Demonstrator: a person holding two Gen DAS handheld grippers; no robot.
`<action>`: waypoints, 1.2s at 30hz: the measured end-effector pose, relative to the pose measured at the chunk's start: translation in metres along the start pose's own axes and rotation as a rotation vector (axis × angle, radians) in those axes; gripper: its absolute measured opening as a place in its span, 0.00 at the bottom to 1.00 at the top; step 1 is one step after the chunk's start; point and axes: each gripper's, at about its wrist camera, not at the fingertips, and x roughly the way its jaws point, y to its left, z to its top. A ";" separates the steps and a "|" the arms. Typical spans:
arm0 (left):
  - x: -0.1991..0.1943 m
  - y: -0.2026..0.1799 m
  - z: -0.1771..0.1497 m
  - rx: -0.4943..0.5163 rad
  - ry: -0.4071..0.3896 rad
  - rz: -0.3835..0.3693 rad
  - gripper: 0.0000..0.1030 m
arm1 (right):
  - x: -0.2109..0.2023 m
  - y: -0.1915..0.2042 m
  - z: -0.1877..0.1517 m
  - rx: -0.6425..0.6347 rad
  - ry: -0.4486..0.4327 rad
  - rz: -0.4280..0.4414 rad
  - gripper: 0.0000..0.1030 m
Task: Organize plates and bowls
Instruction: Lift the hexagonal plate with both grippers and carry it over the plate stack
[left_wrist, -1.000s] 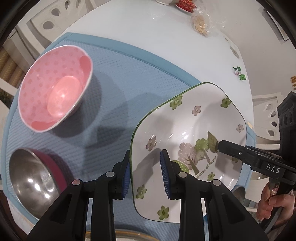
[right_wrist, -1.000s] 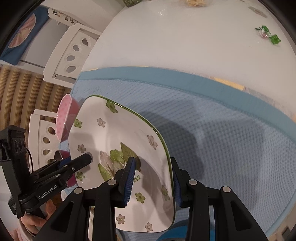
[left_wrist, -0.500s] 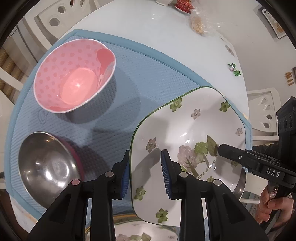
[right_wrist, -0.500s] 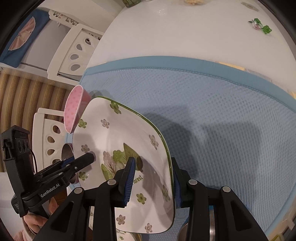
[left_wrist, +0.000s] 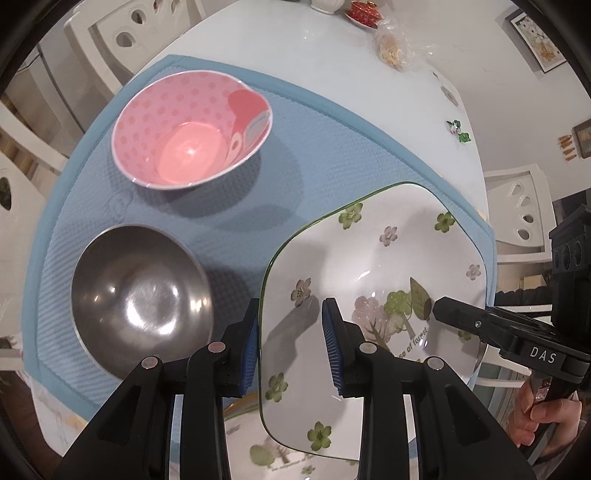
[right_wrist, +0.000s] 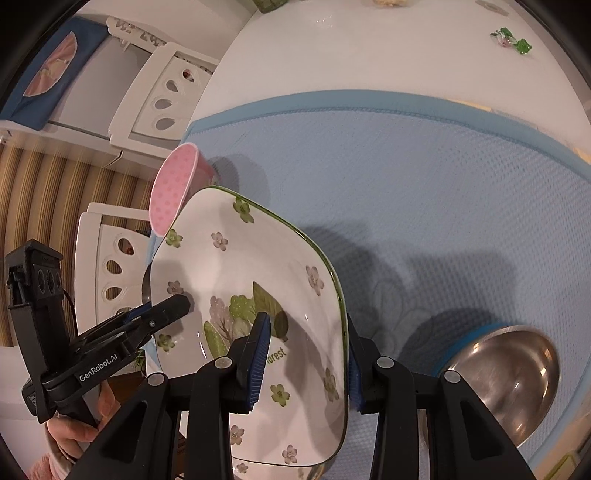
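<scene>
Left wrist view: floral plate (left_wrist: 373, 258) clamped by left gripper (left_wrist: 291, 347) and right gripper (right_wrist: 304, 360) on opposite rims above blue mat (left_wrist: 314, 147); uneven lift risks slipping, chipping steel bowl (left_wrist: 140, 291).

Blue mat (left_wrist: 325, 147) on white table (left_wrist: 295, 48); green candy (right_wrist: 511, 40), snack bag (left_wrist: 391, 51), white chairs (right_wrist: 162, 92) around

Home dining room: table (left_wrist: 303, 48), chairs (right_wrist: 159, 92).
</scene>
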 end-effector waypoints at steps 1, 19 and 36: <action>-0.001 0.002 -0.002 -0.001 0.003 -0.001 0.27 | 0.000 0.002 -0.003 0.004 0.001 0.003 0.36; -0.019 0.034 -0.043 0.024 0.026 0.009 0.30 | 0.021 0.020 -0.048 0.049 0.033 0.055 0.36; -0.019 0.039 -0.073 0.043 0.050 0.005 0.29 | 0.031 0.013 -0.084 0.089 0.055 0.086 0.36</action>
